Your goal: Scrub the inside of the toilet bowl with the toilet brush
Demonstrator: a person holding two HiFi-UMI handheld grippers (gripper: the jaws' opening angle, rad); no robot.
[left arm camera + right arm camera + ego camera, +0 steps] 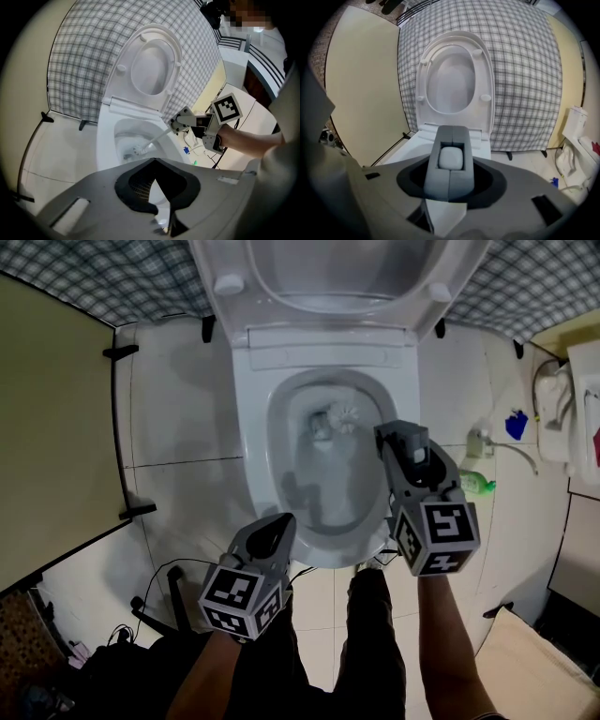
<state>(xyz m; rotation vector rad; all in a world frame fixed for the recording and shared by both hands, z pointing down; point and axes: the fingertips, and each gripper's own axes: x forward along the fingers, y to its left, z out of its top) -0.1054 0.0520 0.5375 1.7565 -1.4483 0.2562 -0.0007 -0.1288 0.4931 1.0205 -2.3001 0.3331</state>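
Holding the left gripper [279, 524] idle, fingers pressed together on nothing, and pinching the toilet brush [345, 414] handle in the right gripper [387, 434], bristles down inside the toilet bowl [284, 454] ahead of the fingertips, scrubbing seemingly under way, not finished.

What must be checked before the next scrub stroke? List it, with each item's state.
1. Grip: right gripper closed on the handle of the toilet brush: ok.
2. Brush head down inside the toilet bowl: ok.
3. Bristles pressing on the porcelain: cannot tell.
4. Seat and lid raised, out of the way: ok.
5. Left gripper empty, held near the bowl's front rim, away from the brush: ok.
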